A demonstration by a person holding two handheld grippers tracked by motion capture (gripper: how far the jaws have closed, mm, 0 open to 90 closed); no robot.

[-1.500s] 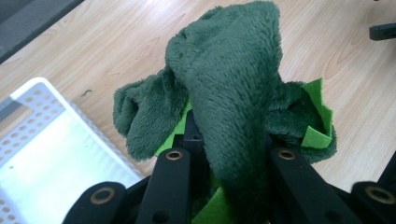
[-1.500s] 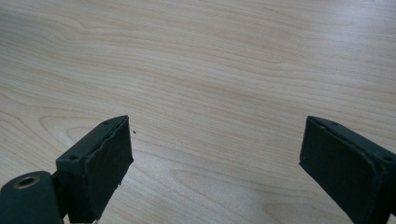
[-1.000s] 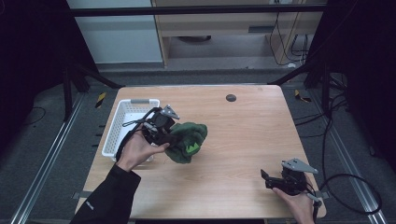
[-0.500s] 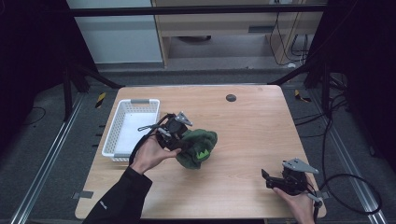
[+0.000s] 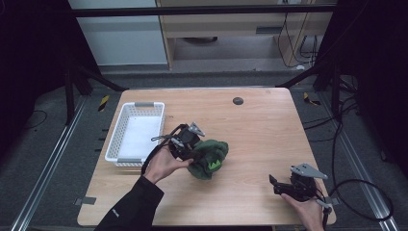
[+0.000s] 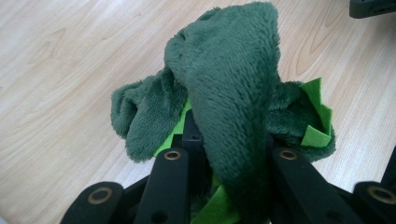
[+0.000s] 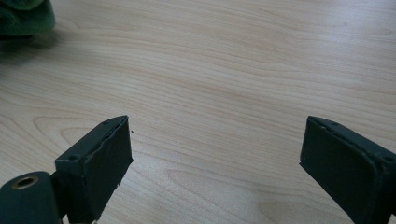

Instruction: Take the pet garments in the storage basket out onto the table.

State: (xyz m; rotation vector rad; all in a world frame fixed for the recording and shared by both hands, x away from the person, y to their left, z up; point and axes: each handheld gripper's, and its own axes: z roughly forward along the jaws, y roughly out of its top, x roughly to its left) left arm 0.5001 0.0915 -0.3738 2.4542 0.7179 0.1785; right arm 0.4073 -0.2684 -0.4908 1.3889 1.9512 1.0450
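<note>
Nearest the table's front edge, at the right corner, the right gripper (image 5: 280, 184) sits low over bare wood in the person's right hand (image 5: 304, 211) — jaws spread wide, nothing between them, pads off any object; its own view has only the wood grain of the table (image 7: 243, 84) between the two black jaws, with a scrap of green fabric at the top left corner. Further in, left of centre, the left gripper (image 5: 192, 155) is clamped on a dark green plush toy (image 5: 208, 158), jaws drawn in tight on the fabric. Left gripper view: plush toy (image 6: 229, 93) bunched between the jaws, a thick fold rising up the middle, bright green felt bits poking out at the right and low down. Toy's bulk lies on or just over the tabletop — cannot tell which. Left hand (image 5: 163, 166) wraps the gripper body. Beyond, at the table's left side, a white basket (image 5: 126, 159), well apart from the right gripper, near the left one. Farthest, a small dark round spot (image 5: 237, 100) on the wood.
</note>
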